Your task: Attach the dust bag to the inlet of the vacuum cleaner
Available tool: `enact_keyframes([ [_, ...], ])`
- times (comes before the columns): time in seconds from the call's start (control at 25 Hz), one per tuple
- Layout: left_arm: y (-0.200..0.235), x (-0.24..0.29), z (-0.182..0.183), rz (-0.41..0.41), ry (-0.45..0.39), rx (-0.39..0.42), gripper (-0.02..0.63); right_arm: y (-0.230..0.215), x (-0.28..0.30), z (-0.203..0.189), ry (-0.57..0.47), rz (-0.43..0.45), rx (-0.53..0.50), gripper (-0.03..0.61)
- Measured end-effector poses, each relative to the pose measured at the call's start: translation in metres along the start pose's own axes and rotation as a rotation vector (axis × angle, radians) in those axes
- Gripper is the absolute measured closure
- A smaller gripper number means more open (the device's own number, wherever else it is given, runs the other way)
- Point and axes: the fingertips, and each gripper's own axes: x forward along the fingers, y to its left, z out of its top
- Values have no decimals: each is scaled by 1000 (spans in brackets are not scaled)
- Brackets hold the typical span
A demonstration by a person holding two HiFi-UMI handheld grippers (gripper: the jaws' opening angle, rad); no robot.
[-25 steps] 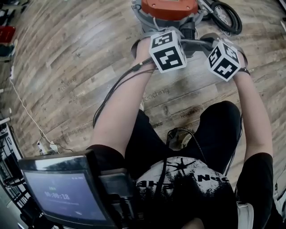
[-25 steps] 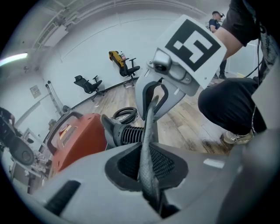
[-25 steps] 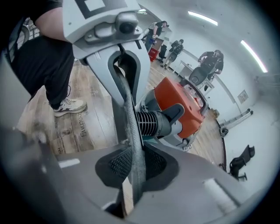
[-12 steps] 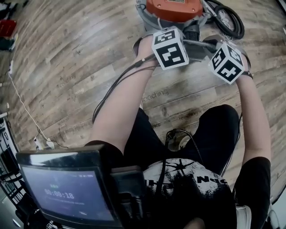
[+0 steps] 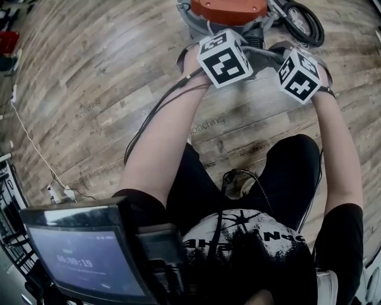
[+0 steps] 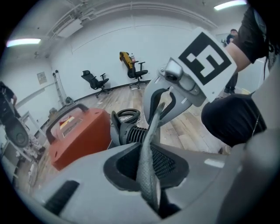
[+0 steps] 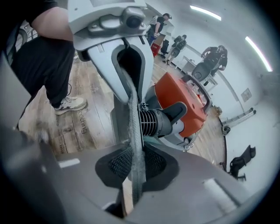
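The vacuum cleaner (image 5: pixel 228 9), orange on a grey base, stands on the floor in front of me. Its black ribbed inlet (image 6: pixel 133 134) (image 7: pixel 153 123) lies just beyond both grippers. A grey dust bag (image 6: pixel 151 131) (image 7: pixel 133 127) is stretched edge-on between them. My left gripper (image 6: pixel 146 175) is shut on one end of the bag's rim; its jaws have just been opening a little, with the fabric still pinched between the pads. Facing it, my right gripper (image 7: pixel 133 170) is shut on the opposite end. In the head view the marker cubes (image 5: pixel 223 58) hide the jaws.
A coiled black hose (image 5: pixel 300 21) lies to the right of the vacuum cleaner. Cables run across the wooden floor to a power strip (image 5: pixel 59 193). My knees and a shoe (image 7: pixel 70 104) are close behind the grippers. Office chairs (image 6: pixel 96 81) and several people (image 7: pixel 179 43) are far off.
The left gripper's marker cube has rolled slightly. Both hands stay in the same spot by the vacuum cleaner, still holding the bag.
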Motion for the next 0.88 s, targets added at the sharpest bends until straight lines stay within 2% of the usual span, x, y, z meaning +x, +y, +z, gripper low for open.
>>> enact_keyframes([
  [0.12,-1,3,-20,-27,33,-85,569,-3,-10,13,20,-10,-91,537],
  [0.32,-2,10,-34,-22,124,-40,578,-5,-21,27,26,-14,-133,537],
  [0.44,-1,10,-21,-2,100,19,581,-7,-18,17,-2,-17,-60,537],
  [0.52,-2,10,-15,1,88,30,580,-8,-12,6,-16,-23,11,537],
  [0.6,-1,7,-2,12,39,37,574,-7,-4,-4,-10,-32,54,538],
  [0.72,3,5,20,34,-31,56,571,-9,9,-14,24,-45,71,541],
  [0.88,6,7,19,16,-47,12,566,-13,11,-13,41,-54,34,540],
])
